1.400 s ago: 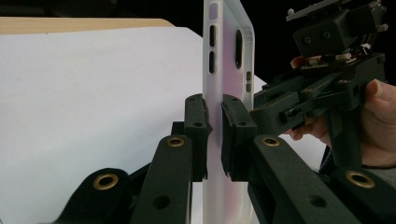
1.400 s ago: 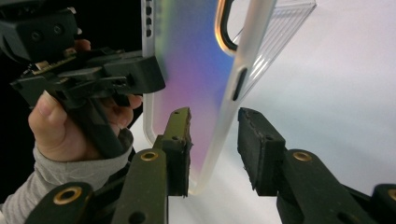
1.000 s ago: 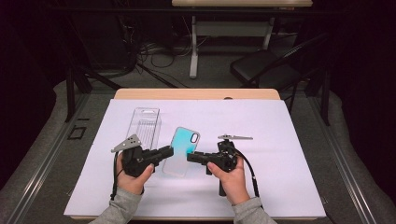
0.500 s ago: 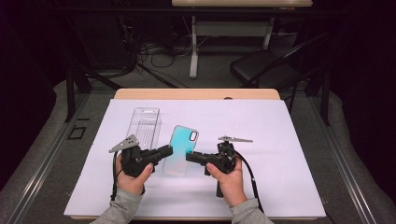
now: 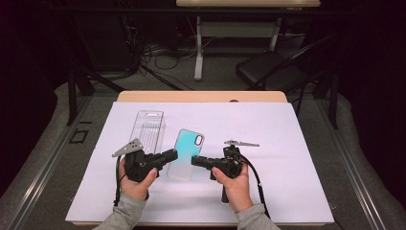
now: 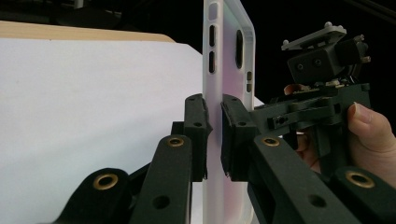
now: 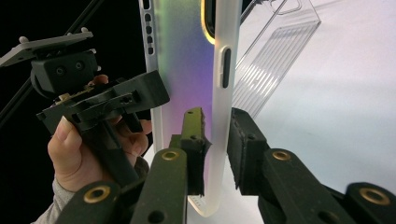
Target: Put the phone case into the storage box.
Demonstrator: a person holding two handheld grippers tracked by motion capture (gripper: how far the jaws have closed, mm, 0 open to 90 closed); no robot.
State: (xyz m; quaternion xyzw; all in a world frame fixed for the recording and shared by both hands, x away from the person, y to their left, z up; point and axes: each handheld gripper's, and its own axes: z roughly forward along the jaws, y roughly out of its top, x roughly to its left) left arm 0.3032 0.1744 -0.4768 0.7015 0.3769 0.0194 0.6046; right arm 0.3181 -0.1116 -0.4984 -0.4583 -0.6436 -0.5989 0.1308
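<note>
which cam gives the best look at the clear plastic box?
High view: the clear plastic box lies whole on the white sheet, just left of the phone case. Right gripper view catches part of its ribbed wall behind the case. Left gripper view gives nothing usable on it.

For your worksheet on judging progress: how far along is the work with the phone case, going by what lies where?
Done: the phone case is out of the clear plastic package, which lies apart on the white sheet. In hand: the left hand-held gripper and right hand-held gripper each clamp one long edge of the case. Left: probably setting the case down or into the package; the pictures cannot settle which.
</note>
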